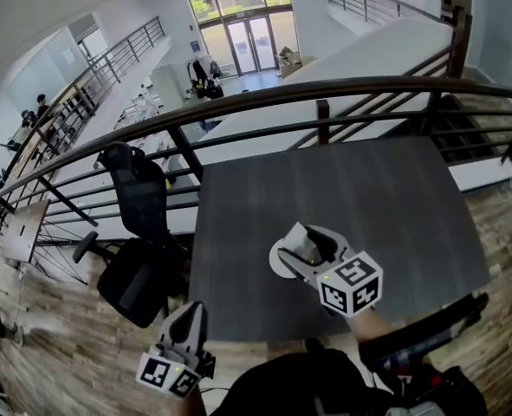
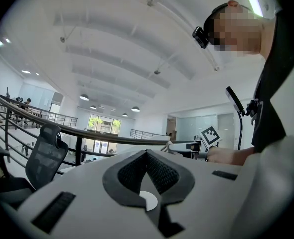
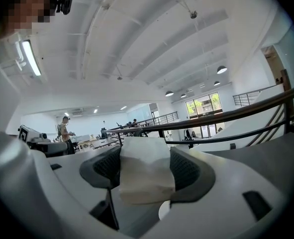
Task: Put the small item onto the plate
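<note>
A small white blocky item (image 3: 145,169) sits clamped between the dark pads of my right gripper (image 3: 146,158). In the head view the right gripper (image 1: 314,243) hovers over the near middle of the dark grey table (image 1: 385,206). Directly beneath it, the rim of a white plate (image 1: 279,261) shows on the left; the rest of the plate is hidden by the gripper. My left gripper (image 1: 186,323) hangs off the table's near left corner. Its pads (image 2: 159,172) are pressed together with nothing between them, and it points up and away from the table.
A dark metal railing (image 1: 325,94) runs along the table's far side, with a drop to a lower floor behind it. A black office chair (image 1: 139,232) stands left of the table on the wooden floor. The person's body fills the bottom edge.
</note>
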Tool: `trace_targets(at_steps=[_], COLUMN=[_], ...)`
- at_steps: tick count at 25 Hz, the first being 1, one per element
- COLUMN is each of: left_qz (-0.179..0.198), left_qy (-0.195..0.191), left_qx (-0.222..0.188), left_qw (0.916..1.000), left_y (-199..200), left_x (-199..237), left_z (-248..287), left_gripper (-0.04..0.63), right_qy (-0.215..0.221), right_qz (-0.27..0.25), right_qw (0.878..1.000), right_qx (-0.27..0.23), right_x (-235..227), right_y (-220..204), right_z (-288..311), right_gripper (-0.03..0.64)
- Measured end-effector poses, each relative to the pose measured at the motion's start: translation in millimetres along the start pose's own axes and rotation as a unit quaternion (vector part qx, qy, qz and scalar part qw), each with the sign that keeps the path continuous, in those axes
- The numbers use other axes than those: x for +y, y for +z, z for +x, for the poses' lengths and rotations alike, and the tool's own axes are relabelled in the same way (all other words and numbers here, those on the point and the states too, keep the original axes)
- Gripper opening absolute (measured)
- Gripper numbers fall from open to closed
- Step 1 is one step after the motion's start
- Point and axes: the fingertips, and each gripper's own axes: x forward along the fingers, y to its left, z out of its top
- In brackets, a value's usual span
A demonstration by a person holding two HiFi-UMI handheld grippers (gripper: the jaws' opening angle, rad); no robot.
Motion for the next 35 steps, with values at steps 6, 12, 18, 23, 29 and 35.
trace_targets(at_steps=[6,12,18,23,29,35], left_qz=[0.001,-0.001,-0.003,-0.003,-0.002,-0.007], left_qy=[0.033,0.066,0.092,0.116,0.141,0.165], left_qx=[0.001,0.006,0.024,0.02,0.029,0.037], left_qw=[0.9995,0.9978,0.9955,0.9931,0.9895,0.9855], left_y=[7,10,8,10,10,4], left_x=[2,-3,-12,-15,-20,-22], left_z=[-16,-4,-9,-9,-12,-14], left_gripper=[0.003,0.003,0.003,0.003,0.003,0.003], right_qy=[-0.001,0.008,0.003,0.002,-0.01,-0.016], right_qz=[0.002,0.012,0.019,0.023,0.013,0.009], right_qw=[1.0,0.999,0.997,0.994,0.986,0.976], right_qx=[0.015,0.052,0.081,0.107,0.164,0.217], right_x=[-9,-42,-58,-76,-100,-119], right_y=[-4,-25,-49,-80,-134,-188], right_z=[14,36,46,62,76,86], right_gripper=[0.311,0.311,0.31,0.31,0.311,0.31])
